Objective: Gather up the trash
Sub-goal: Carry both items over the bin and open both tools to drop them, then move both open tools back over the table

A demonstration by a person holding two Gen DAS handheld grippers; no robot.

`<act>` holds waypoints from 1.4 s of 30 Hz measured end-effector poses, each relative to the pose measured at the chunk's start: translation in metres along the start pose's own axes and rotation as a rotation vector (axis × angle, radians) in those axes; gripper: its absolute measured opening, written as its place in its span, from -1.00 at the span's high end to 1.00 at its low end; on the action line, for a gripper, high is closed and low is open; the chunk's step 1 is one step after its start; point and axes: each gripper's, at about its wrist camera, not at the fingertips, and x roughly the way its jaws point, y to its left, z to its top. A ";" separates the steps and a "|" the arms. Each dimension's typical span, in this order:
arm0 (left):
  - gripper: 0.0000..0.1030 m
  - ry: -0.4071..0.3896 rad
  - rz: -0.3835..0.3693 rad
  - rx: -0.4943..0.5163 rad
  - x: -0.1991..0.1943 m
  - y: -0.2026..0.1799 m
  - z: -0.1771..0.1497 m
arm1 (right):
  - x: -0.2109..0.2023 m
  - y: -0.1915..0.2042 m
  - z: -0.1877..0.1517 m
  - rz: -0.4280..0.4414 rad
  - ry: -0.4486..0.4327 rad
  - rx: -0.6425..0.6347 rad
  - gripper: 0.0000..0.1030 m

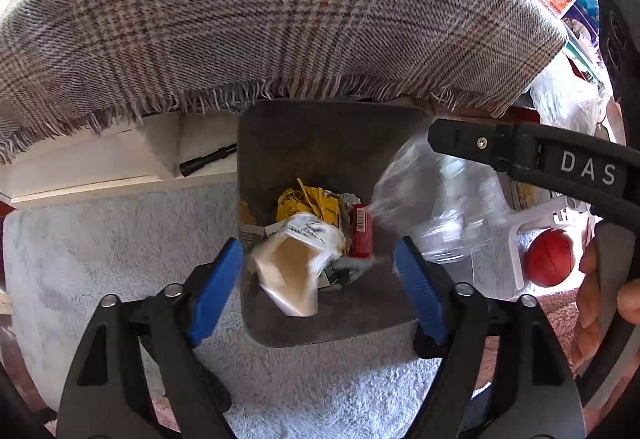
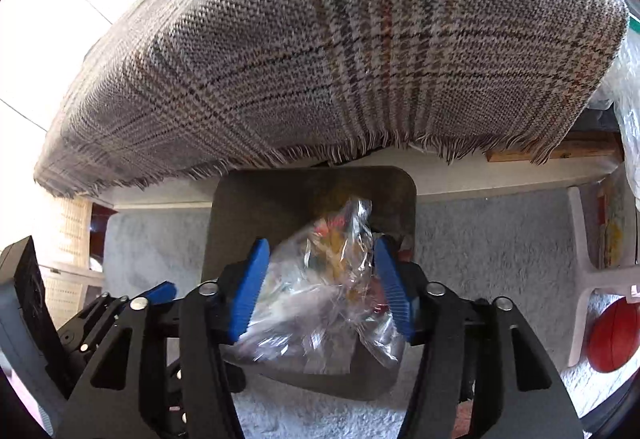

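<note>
1. Below, in the left wrist view, the left gripper (image 1: 318,281) hangs over a dark grey trash bin (image 1: 280,143) that stands on a pale shaggy rug (image 1: 120,239). Its blue-padded jaws stand wide apart with nothing between them. Inside the bin lie a crumpled yellow wrapper (image 1: 308,201), a red packet (image 1: 361,231) with a barcode, and a white-and-tan carton (image 1: 294,271). A clear plastic bag (image 1: 436,211) hangs over the bin's right edge, just under the black arm of the right gripper (image 1: 532,159), which reaches in from the right; a hand (image 1: 600,303) grips its handle. A plaid fringed blanket (image 1: 280,11) drapes over the furniture behind the bin. A red ball (image 1: 550,257) rests on the floor at right.

2. Seen from the right wrist view, the right gripper (image 2: 320,285) points down at the same trash bin (image 2: 248,207). The clear plastic bag (image 2: 316,311), blurred, sits between its blue pads; the jaws are spread, and whether the pads touch the bag I cannot tell. The bag is above the bin's opening. The plaid fringed blanket (image 2: 320,59) fills the upper half, the red ball (image 2: 612,335) shows at right, and part of the left gripper (image 2: 120,319) appears at lower left.
</note>
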 end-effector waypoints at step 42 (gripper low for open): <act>-0.84 -0.306 0.118 -0.117 -0.168 0.093 0.141 | -0.122 0.032 0.170 -0.100 -0.246 -0.031 -0.88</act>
